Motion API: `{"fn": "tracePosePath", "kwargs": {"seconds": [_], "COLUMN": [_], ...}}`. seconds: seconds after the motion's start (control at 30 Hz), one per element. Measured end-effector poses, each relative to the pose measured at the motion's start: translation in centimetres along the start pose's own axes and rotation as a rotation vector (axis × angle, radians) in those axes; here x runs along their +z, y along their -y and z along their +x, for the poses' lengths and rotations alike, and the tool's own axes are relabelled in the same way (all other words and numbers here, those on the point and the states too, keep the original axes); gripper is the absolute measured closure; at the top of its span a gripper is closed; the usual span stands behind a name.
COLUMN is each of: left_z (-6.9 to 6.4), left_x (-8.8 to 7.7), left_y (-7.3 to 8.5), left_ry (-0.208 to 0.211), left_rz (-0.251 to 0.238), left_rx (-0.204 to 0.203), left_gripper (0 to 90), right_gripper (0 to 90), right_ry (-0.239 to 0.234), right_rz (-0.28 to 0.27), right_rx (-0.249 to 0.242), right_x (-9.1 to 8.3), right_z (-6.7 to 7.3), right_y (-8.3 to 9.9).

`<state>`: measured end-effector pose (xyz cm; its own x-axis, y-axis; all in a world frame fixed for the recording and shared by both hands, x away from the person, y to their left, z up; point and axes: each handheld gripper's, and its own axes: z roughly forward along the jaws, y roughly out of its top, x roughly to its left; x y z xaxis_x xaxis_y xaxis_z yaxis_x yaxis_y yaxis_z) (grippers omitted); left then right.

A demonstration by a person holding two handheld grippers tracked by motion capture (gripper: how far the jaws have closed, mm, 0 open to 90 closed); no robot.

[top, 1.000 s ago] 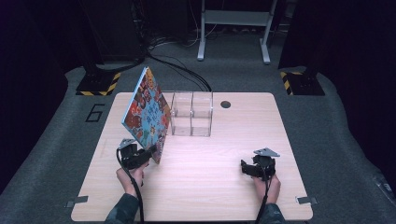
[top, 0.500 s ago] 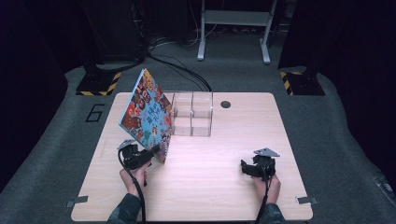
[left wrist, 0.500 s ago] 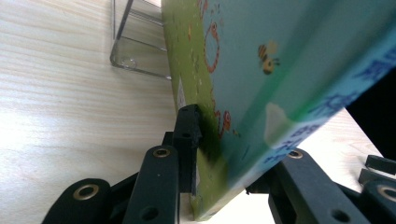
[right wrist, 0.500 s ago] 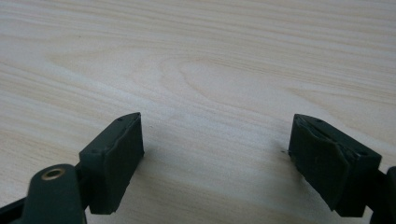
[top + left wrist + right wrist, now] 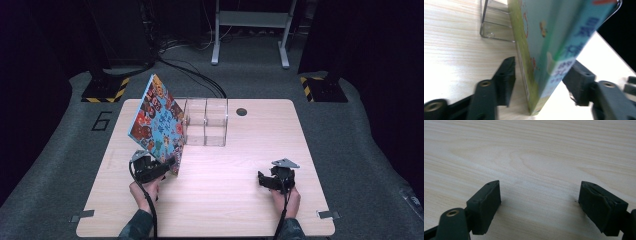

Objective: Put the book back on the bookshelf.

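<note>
Picture book (image 5: 159, 125), colourful and thin, is stood tilted on its lower edge on the table (image 5: 225, 200), leaning toward the clear acrylic organiser (image 5: 206, 121) just behind it; whether its upper part rests on the organiser's wall cannot be told. Its lower corner lies between the fingers (image 5: 505, 80) of the left gripper (image 5: 159, 169), which have just been opening and are now parted, a gap being seen on the left side while the right finger sits very near the cover. The release step is judged to be in hand; a slow withdrawal is called for next, so that the book is not tipped. The right gripper (image 5: 267, 181) is held apart on bare wood, fingers spread with nothing between them. The book's title is blurred and cut off.
</note>
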<state>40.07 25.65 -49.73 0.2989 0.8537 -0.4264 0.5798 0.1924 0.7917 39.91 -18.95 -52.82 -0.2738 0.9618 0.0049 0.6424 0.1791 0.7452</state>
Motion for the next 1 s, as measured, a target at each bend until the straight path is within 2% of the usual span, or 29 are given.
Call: {"fn": "tracePosePath", "kwargs": {"seconds": [0.03,0.13,0.27,0.37,0.4,0.5,0.57,0.8,0.9,0.97,1.0], "left_z": [0.0,-0.1,-0.2,-0.2,-0.2,0.1,0.3,1.4,2.0,2.5,2.8], "left_x": [-0.1,-0.5,-0.9,-1.3,-1.5,-1.9,-2.2,-3.2,-3.7,-3.9,-4.2], "left_y": [0.0,0.1,0.2,0.4,0.5,0.7,1.0,2.1,2.5,2.8,2.8], "left_ry": [-0.012,-0.010,-0.038,-0.062,-0.063,-0.076,-0.087,-0.145,-0.175,-0.195,-0.202], "left_rz": [-0.001,0.002,0.013,0.040,0.050,0.069,0.075,0.097,0.125,0.121,0.146], "left_rx": [0.022,0.042,0.094,0.121,0.117,0.142,0.139,0.174,0.197,0.187,0.195], "left_gripper": [40.1,29.7,23.3,18.2,17.0,14.0,12.3,7.3,5.7,4.4,3.7], "right_gripper": [17.5,17.5,17.5,17.5,17.5,17.5,17.5,17.5,17.5,17.5,17.5], "right_ry": [0.000,0.000,0.000,0.000,0.000,0.000,0.000,0.001,0.001,0.000,0.001], "right_rz": [-0.001,0.000,-0.001,0.000,-0.001,0.000,0.000,0.000,0.000,-0.001,0.000], "right_rx": [0.000,0.000,0.000,0.000,0.001,0.001,0.001,0.001,0.001,0.001,0.001], "right_x": [0.0,0.0,0.0,0.0,0.0,0.0,0.0,0.0,0.0,0.0,0.0], "right_z": [0.0,0.0,0.0,0.0,0.0,0.0,0.0,0.0,0.0,0.0,0.0], "right_y": [0.0,0.0,0.0,0.0,0.0,0.0,0.0,0.0,0.0,0.0,0.0]}}
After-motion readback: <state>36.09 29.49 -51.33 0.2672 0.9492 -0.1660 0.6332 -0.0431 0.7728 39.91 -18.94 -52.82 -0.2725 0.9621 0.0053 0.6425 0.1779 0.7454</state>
